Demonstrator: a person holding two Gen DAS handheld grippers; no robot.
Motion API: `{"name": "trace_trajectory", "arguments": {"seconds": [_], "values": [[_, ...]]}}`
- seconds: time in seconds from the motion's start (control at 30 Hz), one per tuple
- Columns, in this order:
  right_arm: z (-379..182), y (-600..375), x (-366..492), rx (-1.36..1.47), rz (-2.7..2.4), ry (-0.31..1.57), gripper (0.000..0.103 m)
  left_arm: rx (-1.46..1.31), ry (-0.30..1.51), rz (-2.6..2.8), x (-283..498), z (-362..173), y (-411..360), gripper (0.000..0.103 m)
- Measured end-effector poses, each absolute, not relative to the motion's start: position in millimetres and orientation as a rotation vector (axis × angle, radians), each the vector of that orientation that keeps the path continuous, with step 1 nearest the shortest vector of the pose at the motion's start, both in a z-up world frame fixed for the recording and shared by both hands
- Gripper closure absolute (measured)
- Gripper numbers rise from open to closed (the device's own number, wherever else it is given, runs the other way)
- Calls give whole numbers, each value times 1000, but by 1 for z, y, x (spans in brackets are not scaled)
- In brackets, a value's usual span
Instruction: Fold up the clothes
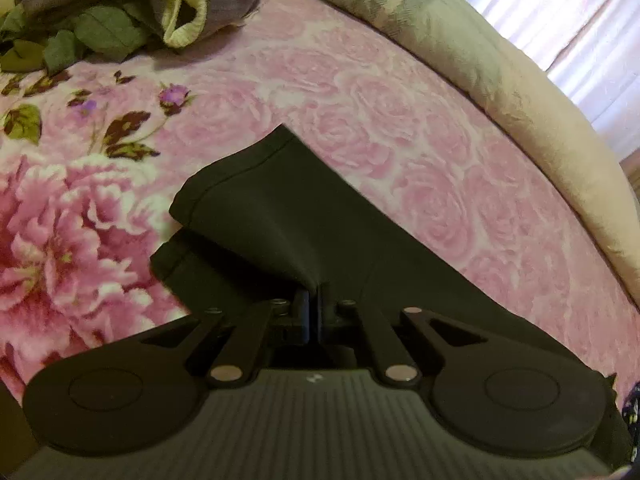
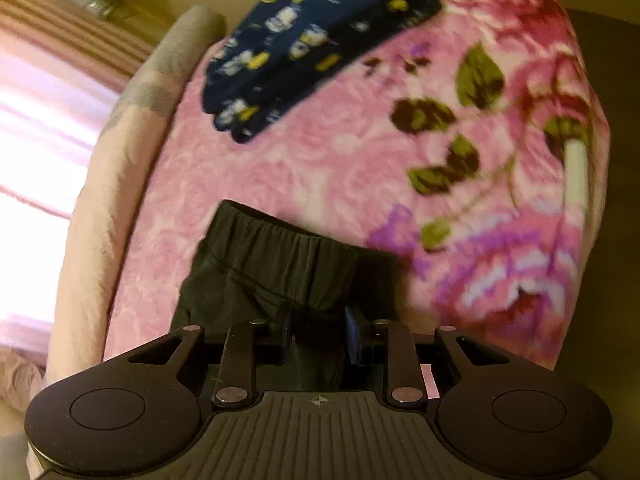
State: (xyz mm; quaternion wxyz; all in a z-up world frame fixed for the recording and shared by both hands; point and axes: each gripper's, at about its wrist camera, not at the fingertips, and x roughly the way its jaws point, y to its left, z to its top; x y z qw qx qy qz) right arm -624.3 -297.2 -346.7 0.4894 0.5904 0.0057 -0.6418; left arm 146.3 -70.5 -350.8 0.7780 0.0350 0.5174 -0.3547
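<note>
A black garment (image 1: 272, 208) lies stretched across the pink floral blanket (image 1: 360, 100), with one hemmed end folded over itself on the left. My left gripper (image 1: 314, 300) is shut on a pinch of this cloth, which rises into a ridge at the jaws. In the right wrist view the garment's gathered elastic waistband (image 2: 272, 264) stands just ahead of my right gripper (image 2: 320, 328). Its fingers (image 2: 354, 332) press a thick bunch of the black cloth from both sides and hold it a little above the blanket (image 2: 304, 168).
A heap of grey and green clothes (image 1: 120, 4) sits at the far left corner of the bed. A folded navy flowered garment (image 2: 316, 40) lies further along the bed. A rolled beige blanket (image 1: 500, 80) borders the bed beside bright curtains (image 1: 560, 8).
</note>
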Motion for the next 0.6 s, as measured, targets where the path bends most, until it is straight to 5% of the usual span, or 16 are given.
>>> {"name": "trace_trajectory", "arguments": {"seconds": [0.6], "values": [[-354, -289, -626, 1407, -1570, 85, 78, 106, 1077, -757, 139, -343, -66, 100]]}}
